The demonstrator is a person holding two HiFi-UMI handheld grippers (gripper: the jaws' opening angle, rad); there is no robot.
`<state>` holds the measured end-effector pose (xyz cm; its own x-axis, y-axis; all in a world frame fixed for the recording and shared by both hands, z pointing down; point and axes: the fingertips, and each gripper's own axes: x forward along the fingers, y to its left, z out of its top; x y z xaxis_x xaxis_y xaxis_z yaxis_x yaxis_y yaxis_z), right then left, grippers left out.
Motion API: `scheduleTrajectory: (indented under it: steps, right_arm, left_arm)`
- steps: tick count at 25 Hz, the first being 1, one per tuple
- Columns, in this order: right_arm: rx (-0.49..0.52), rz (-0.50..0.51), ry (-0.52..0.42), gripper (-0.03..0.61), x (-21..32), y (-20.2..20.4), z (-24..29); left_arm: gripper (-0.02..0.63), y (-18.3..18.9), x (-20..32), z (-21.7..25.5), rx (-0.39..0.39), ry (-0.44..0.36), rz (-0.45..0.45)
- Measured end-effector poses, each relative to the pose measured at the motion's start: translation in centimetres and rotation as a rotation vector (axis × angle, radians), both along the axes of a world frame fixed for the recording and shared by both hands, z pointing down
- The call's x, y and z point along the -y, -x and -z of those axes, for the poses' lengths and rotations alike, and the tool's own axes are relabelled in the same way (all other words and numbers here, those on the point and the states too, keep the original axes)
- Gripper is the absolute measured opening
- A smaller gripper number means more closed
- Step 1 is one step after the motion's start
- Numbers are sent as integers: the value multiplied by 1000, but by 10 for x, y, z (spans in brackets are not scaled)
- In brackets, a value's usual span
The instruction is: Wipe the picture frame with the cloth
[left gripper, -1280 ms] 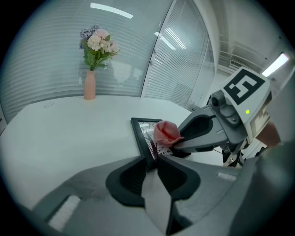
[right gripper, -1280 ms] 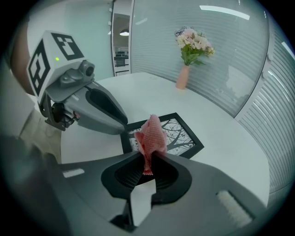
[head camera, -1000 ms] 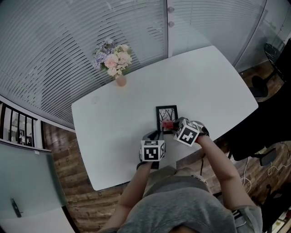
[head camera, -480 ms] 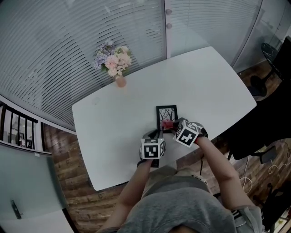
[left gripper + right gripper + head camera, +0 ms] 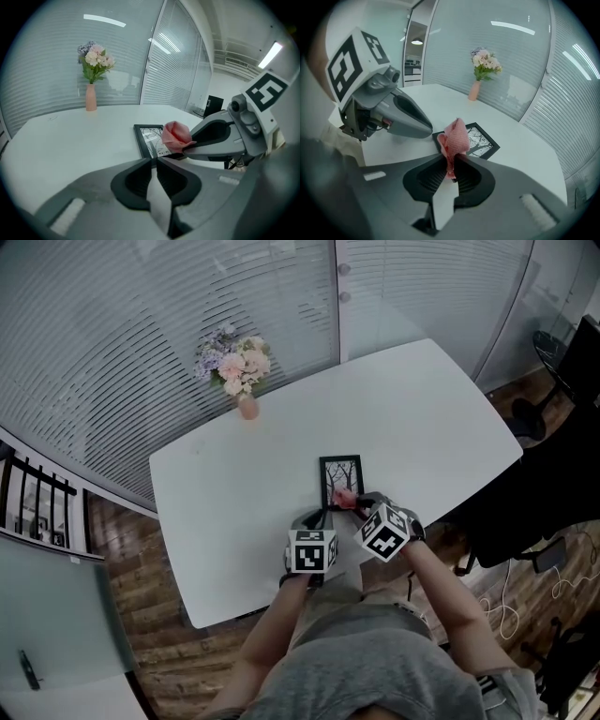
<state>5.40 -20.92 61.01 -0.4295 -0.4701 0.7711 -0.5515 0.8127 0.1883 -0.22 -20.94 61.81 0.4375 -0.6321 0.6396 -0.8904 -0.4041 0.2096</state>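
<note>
Right gripper (image 5: pixel 451 158): your jaws clamp cloth (image 5: pixel 456 135). Cloth is soft, light, bunched, so expect it to flop.
Left gripper (image 5: pixel 154 162): jaws together, nothing between, tips at near edge of frame (image 5: pixel 149 137).
Frame lies flat on table (image 5: pixel 234 484), centre of head view.
Judgement: frame is light and rigid, probably slides, and its glass is fragile. Brace the rim, not the glass.

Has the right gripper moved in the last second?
Yes, slightly: in the head view the right gripper, holding the cloth, has drawn back toward the person, away from the picture frame.
</note>
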Motion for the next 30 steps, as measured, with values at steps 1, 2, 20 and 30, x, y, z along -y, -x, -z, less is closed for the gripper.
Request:
scheduleTrajectory:
  steps: [1, 2, 20, 30]
  right_arm:
    - [16, -17, -6, 48, -3, 0, 2]
    - [35, -35, -11, 48, -6, -1, 5]
    - [380, -286, -22, 48, -86, -8, 54]
    - [433, -322, -26, 48, -120, -8, 58]
  left_arm:
    - [37, 1, -4, 3, -3, -6, 4]
    - [31, 1, -8, 5, -7, -12, 7]
    - [2, 10, -98, 39, -102, -56, 37]
    - [2, 7, -131, 46, -121, -66, 3]
